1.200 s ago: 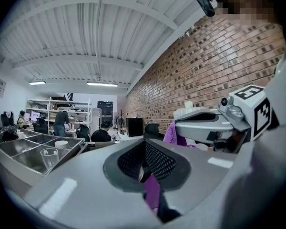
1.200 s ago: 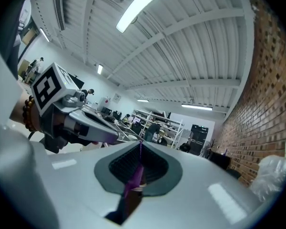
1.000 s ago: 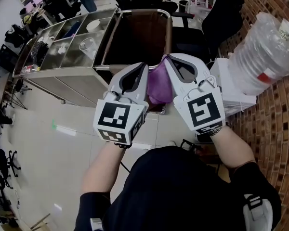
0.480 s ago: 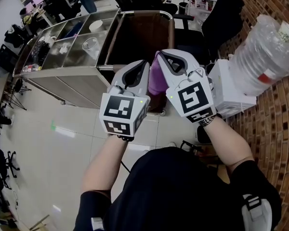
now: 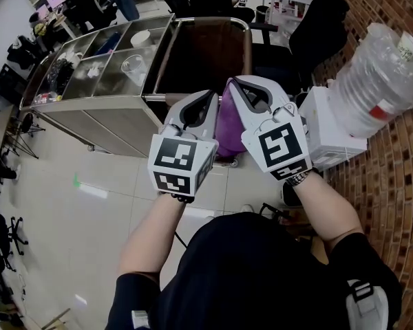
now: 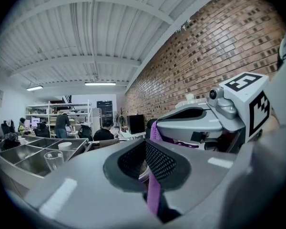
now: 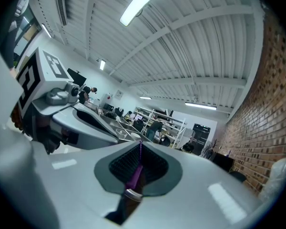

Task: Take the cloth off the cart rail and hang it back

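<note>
A purple cloth (image 5: 228,122) hangs bunched between my two grippers, just in front of the near rail (image 5: 155,98) of the steel cart. In the head view my left gripper (image 5: 208,96) is shut on the cloth's left edge. My right gripper (image 5: 232,83) is shut on its top right. In the left gripper view a purple strip (image 6: 154,194) runs down between the closed pads of the left gripper (image 6: 145,149), and the right gripper (image 6: 195,123) sits close beside it. The right gripper view shows a thin purple fold (image 7: 135,173) pinched in the right gripper (image 7: 139,147).
The cart (image 5: 89,108) has open steel compartments holding a glass (image 5: 131,64) and a white bowl (image 5: 141,38), and a dark bin (image 5: 199,53) under its far handle (image 5: 213,20). A water bottle (image 5: 378,81) on a white dispenser and a brick wall (image 5: 399,184) stand at the right.
My right gripper has shifted a little toward the left gripper, so the two stand closer. The cloth stays pinched in both. The left gripper has hardly moved.
</note>
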